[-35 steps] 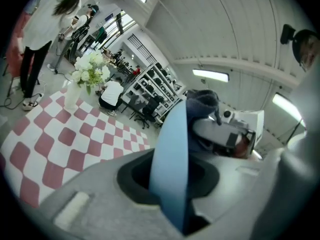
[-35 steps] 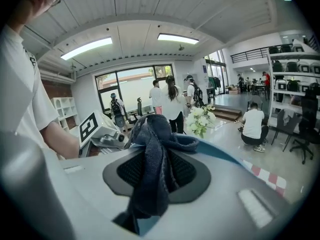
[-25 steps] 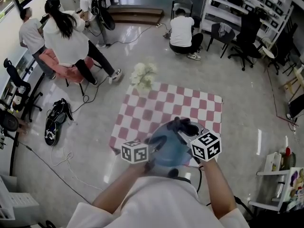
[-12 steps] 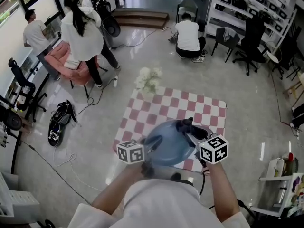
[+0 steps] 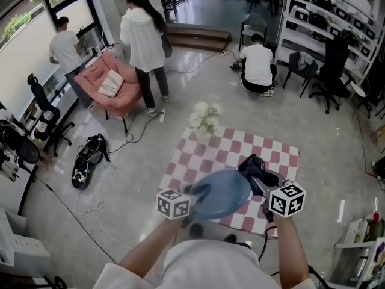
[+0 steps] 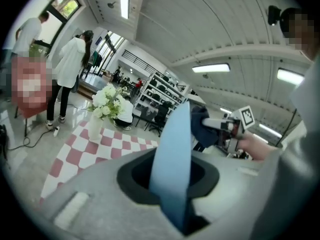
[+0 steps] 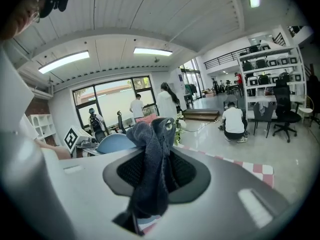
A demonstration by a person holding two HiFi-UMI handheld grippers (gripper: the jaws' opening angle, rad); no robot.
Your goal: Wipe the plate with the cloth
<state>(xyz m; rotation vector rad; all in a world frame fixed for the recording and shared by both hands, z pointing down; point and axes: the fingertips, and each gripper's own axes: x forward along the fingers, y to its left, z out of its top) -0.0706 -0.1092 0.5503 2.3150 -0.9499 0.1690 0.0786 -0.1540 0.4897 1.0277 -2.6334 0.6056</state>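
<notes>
A light blue plate (image 5: 221, 192) is held in the air above the checked table, tilted, with my left gripper (image 5: 198, 195) shut on its near left rim. In the left gripper view the plate (image 6: 172, 156) stands edge-on between the jaws. My right gripper (image 5: 257, 178) is shut on a dark blue cloth (image 5: 252, 164) bunched at the plate's far right edge. The cloth (image 7: 152, 166) fills the jaws in the right gripper view, where the plate (image 7: 116, 143) shows at the left.
A pink-and-white checked table (image 5: 237, 152) lies below, with a vase of white flowers (image 5: 204, 120) at its far left corner. Several people stand or crouch beyond it. A pink armchair (image 5: 111, 83) and a black bag (image 5: 89, 158) are to the left.
The view has swung up and the table sits farther right and lower. The plate has tipped flatter, and the cloth has shifted toward its far right rim. Both grips are unchanged.
</notes>
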